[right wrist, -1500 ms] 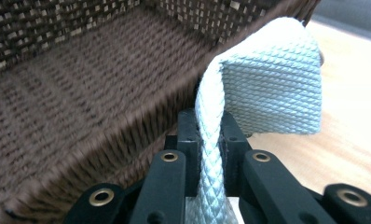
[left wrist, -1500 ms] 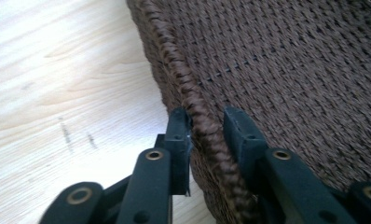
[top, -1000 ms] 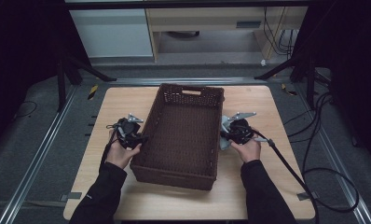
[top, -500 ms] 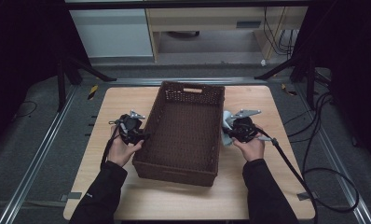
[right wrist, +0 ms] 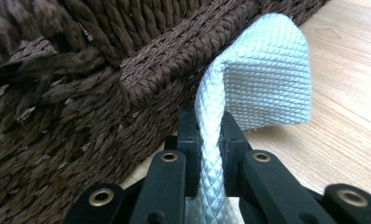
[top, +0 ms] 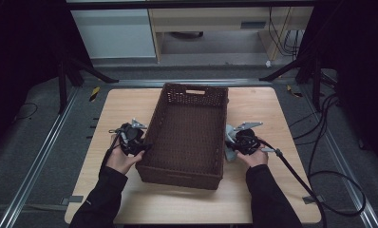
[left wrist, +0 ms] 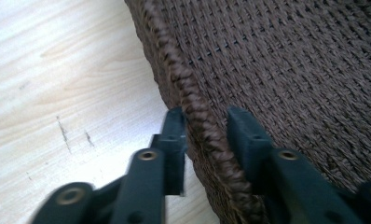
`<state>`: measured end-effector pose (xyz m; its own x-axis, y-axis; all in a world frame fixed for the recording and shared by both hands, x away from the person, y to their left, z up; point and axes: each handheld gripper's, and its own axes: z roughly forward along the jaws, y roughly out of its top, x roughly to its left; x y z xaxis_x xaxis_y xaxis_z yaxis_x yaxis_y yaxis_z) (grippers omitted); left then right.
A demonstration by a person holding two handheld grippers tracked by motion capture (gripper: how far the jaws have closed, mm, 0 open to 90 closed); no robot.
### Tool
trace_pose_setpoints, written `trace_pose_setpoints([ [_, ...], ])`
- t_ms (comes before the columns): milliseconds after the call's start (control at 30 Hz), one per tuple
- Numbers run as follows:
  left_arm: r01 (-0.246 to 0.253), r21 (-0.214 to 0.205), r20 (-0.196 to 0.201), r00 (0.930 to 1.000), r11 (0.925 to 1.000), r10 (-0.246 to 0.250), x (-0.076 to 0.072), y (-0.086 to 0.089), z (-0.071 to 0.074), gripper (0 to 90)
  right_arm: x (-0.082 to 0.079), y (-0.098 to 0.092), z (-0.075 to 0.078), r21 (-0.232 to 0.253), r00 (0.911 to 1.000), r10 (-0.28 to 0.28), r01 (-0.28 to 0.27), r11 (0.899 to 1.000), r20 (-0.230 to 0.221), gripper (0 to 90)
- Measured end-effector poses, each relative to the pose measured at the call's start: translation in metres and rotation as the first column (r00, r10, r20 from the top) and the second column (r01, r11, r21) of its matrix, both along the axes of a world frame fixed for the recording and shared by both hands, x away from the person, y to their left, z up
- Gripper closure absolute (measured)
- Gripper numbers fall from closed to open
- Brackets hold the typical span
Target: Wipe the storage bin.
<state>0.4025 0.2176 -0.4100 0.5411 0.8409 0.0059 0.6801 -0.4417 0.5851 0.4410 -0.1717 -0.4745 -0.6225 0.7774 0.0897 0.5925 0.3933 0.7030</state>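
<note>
A dark brown woven basket (top: 195,88) lies lengthwise in the middle of the wooden table (top: 253,109). My left gripper (top: 144,148) is at its left wall. In the left gripper view its jaws (left wrist: 207,130) straddle the braided rim (left wrist: 174,70); they have just been closing, one jaw touches the rim and a gap remains at the other. My right gripper (top: 232,142) is at the basket's right wall, shut on a folded white woven cloth (right wrist: 267,88) that stands up beside the rim (right wrist: 174,70). The cloth (top: 230,151) looks pale grey from above.
Each gripper's cable trails off, the right one (top: 301,185) looping over the table edge to the floor. Metal rails (top: 44,152) run along both sides of the table. Pale cabinets (top: 116,33) stand beyond the far edge. Bare wood lies in front of the basket.
The basket's near end has shifted slightly away from me. My right gripper has come a little toward the near side with the cloth. The left hand has stayed in place.
</note>
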Motion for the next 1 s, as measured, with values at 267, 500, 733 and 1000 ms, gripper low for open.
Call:
trace_pose_setpoints([
  [267,-0.018,-0.025,0.003,0.9998,0.9995,0.018,0.006,0.001,-0.001,73.6,-0.006,-0.006,0.036,0.058,0.9941,-0.008,0.001,0.998,0.108,82.9],
  [500,-0.017,-0.026,0.005,0.9998,0.9995,0.017,0.016,-0.001,-0.001,74.2,-0.012,-0.006,0.046,0.043,0.99,0.001,-0.007,0.999,0.141,82.9],
  [733,-0.01,-0.039,0.006,0.9999,0.9992,0.01,0.028,-0.002,-0.001,73.6,-0.013,-0.002,0.021,0.016,0.9977,0.013,-0.014,1.0,0.066,82.9],
  [1000,-0.021,-0.031,0.027,0.9994,0.9993,0.022,0.026,0.001,-0.001,60.6,-0.018,0.005,0.007,-0.007,0.9995,0.03,-0.03,1.0,0.014,82.8],
])
